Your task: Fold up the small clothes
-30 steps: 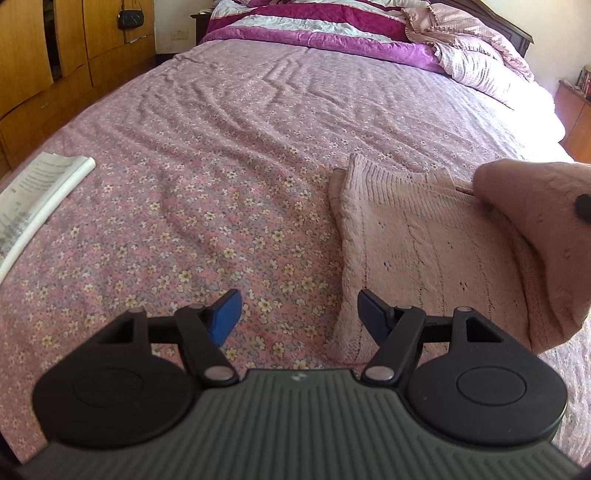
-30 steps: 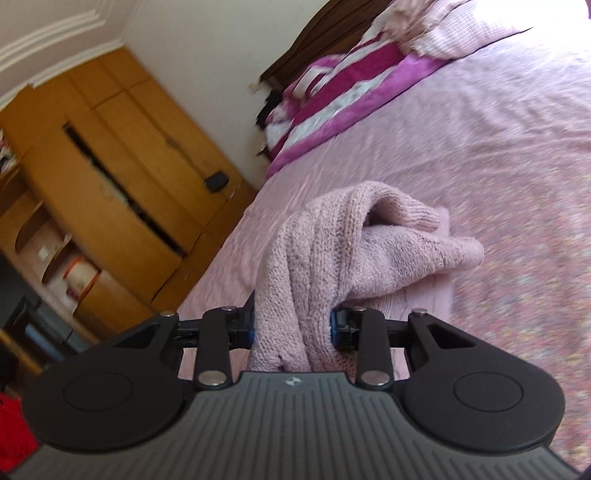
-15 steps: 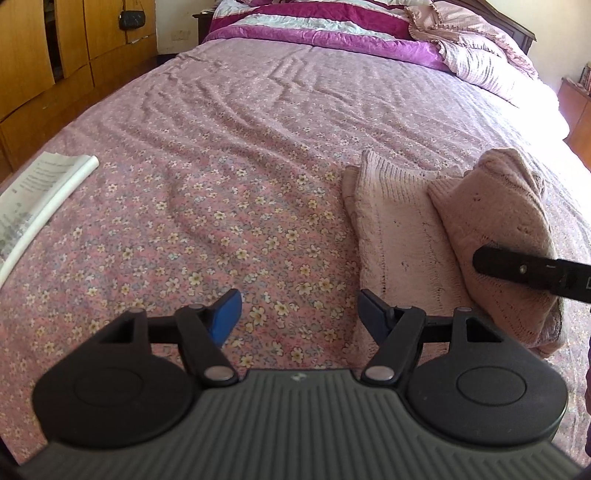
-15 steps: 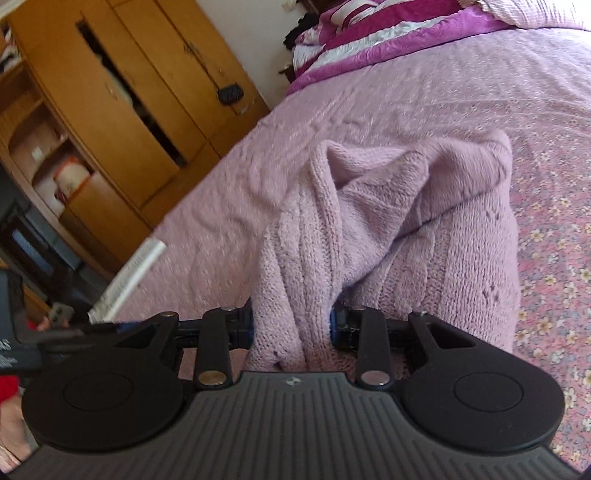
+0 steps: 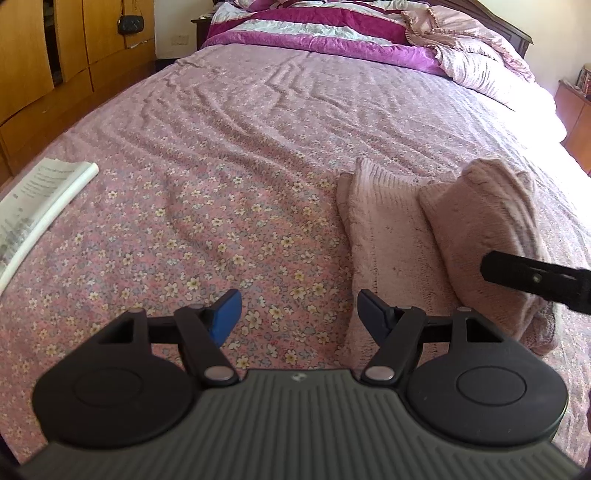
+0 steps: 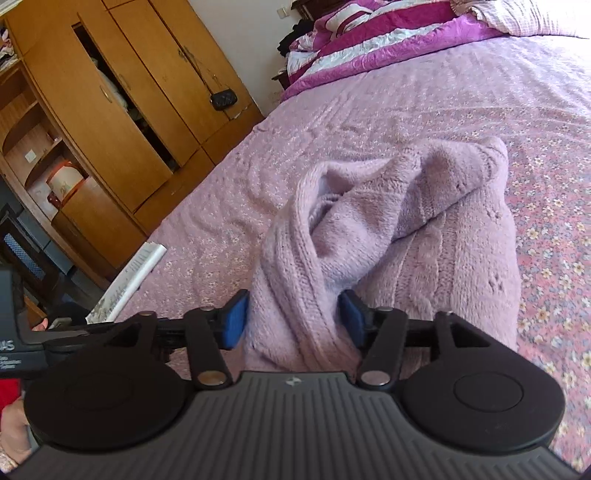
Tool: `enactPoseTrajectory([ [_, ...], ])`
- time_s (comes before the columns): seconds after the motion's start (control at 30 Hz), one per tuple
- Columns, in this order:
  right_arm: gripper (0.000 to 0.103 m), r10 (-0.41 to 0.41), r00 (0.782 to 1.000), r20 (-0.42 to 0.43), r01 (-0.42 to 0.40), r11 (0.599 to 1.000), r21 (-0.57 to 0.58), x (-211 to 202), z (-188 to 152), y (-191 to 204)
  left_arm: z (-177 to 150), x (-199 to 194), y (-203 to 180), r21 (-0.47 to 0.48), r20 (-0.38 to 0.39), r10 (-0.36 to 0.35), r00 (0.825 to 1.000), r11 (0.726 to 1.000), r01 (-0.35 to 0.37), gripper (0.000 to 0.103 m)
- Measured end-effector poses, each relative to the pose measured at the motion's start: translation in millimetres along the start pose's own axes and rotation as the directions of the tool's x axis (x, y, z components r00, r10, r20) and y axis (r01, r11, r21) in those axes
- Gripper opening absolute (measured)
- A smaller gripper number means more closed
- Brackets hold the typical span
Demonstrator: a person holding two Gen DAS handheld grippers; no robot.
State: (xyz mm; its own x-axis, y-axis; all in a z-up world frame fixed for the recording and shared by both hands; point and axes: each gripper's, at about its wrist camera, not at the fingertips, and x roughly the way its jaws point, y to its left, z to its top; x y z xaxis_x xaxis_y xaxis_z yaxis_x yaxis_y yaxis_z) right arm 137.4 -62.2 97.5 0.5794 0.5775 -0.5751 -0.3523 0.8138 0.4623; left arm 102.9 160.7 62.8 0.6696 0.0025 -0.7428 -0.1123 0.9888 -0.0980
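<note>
A pale pink knitted sweater [image 5: 399, 236] lies on the floral bedspread, with one part folded over on top [image 5: 484, 221]. My left gripper [image 5: 295, 314] is open and empty, just left of the sweater's near edge. My right gripper [image 6: 293, 319] has its jaws spread, with a bunched fold of the sweater [image 6: 369, 229] still lying between the blue pads [image 6: 234, 321]. The right gripper's black arm [image 5: 535, 275] shows at the right of the left wrist view, over the folded part.
A folded newspaper [image 5: 40, 206] lies at the bed's left edge. A wooden wardrobe [image 6: 110, 103] stands beside the bed. A purple striped quilt and pillows [image 5: 332, 33] lie at the head. The floral bedspread [image 5: 221, 184] stretches left of the sweater.
The right gripper carried the sweater part over and down onto the rest of the sweater, then its jaws spread wider around the fold. The left gripper stayed open and still.
</note>
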Motion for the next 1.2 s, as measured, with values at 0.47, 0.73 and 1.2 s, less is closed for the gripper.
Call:
enactPoseTrajectory([
  [0.47,0.076,-0.205,0.966,0.157,0.205,0.979,0.014,-79,-15,-34,25,-19,-35,0.026,0.052,-0.152,0.987,0.988,0.151,0.071],
  [0.73,0.079,-0.270,0.950,0.158,0.253,0.960,0.122,-85,-26,-71,40,-12,-66,0.077,0.050,-0.222,0.974,0.973,0.218,0.071],
  [1.2,0.082,-0.262,0.953,0.154,0.237,0.957,0.167,-77,-38,-93,42,12,-100,0.152,0.049,-0.278,0.959,0.951,0.268,0.071],
])
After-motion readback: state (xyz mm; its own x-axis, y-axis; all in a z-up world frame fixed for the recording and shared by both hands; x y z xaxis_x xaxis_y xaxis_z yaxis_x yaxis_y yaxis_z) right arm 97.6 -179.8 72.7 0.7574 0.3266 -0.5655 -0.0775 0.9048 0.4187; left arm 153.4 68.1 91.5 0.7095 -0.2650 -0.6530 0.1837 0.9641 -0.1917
